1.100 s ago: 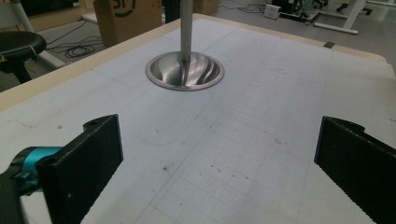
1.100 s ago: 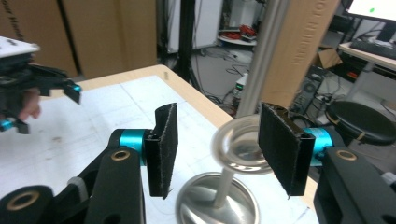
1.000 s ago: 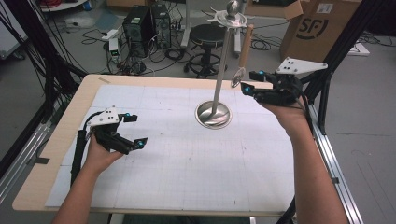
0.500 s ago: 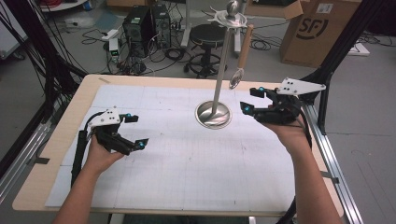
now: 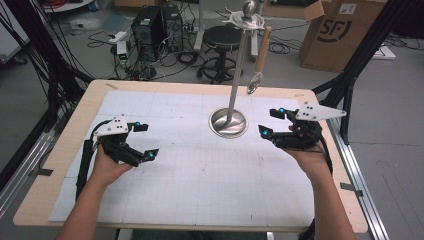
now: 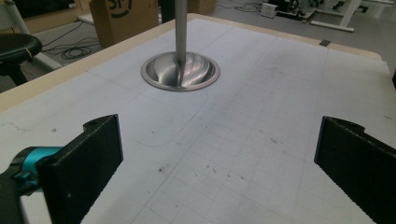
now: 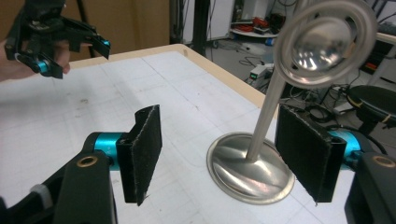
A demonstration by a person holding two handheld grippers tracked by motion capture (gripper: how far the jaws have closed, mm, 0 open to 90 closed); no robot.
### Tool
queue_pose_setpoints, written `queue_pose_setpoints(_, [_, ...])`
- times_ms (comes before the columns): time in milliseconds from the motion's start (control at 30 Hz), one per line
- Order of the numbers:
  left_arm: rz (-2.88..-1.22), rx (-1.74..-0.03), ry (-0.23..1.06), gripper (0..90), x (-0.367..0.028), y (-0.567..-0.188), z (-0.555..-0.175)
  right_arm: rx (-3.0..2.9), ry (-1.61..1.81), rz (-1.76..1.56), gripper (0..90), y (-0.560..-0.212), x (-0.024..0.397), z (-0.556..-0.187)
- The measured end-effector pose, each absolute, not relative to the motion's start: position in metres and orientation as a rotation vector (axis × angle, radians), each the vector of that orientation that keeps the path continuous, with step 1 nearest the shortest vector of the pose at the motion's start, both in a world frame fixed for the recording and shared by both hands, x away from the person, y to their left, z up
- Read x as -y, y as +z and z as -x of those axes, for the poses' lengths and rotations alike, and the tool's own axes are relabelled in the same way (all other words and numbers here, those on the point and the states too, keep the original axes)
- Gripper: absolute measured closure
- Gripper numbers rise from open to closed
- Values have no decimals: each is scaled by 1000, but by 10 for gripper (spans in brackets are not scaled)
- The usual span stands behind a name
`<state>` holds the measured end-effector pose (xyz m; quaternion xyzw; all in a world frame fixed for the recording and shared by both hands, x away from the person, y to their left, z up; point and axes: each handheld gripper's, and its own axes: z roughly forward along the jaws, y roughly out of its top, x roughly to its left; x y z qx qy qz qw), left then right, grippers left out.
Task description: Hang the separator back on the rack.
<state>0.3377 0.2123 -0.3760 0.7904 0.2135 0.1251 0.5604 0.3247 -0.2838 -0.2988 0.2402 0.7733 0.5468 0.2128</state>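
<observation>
The right gripper (image 5: 274,123) is now lower and nearer the person, beside the metal stand's (image 5: 235,90) round base, away from the wooden-handled utensil (image 5: 258,60) hanging on the stand, where it was a second ago. Its jaws have just been opening, with nothing between them.

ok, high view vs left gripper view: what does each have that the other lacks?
High view alone: the spoon hanging from the stand's top, the right hand-held gripper open beside the stand, its jaws just opened further with nothing between them, and both forearms.
Left gripper view alone: the left hand-held gripper up close, jaws wide apart over bare mat.
Both: the stand's round base and pole, on the gridded mat.
</observation>
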Motion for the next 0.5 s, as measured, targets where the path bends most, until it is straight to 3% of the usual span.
queue_pose_setpoints(500, [-1874,-500,295,17,-211,-377,-337,-2141,1579,-726,287,-343,291,-310])
